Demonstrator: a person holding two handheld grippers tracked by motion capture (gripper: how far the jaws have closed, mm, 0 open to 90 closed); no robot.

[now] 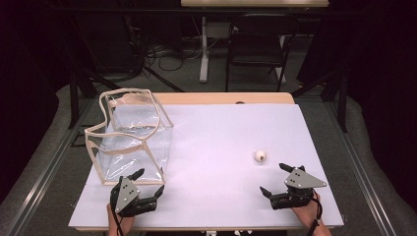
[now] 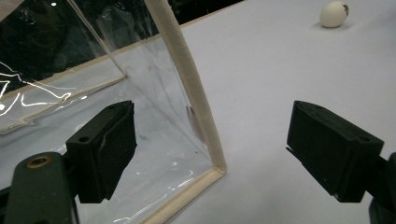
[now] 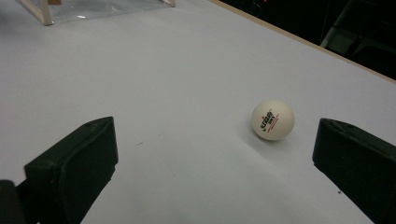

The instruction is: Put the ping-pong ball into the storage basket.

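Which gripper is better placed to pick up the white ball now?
The right gripper, probably: its open jaws point at the ball just ahead. The left gripper sits at the clear bag, far from it.

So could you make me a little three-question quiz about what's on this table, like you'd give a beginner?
1. True or false: the ping-pong ball lies inside the clear bag.
2. Which gripper is nearer the ball? A) left gripper B) right gripper
3. Fill in: both grippers' jaws stand ____.

Key:
1. False; it lies on the white table, apart from the bag.
2. B.
3. Open; neither holds anything. The left gripper's jaws straddle the bag's near corner edge.
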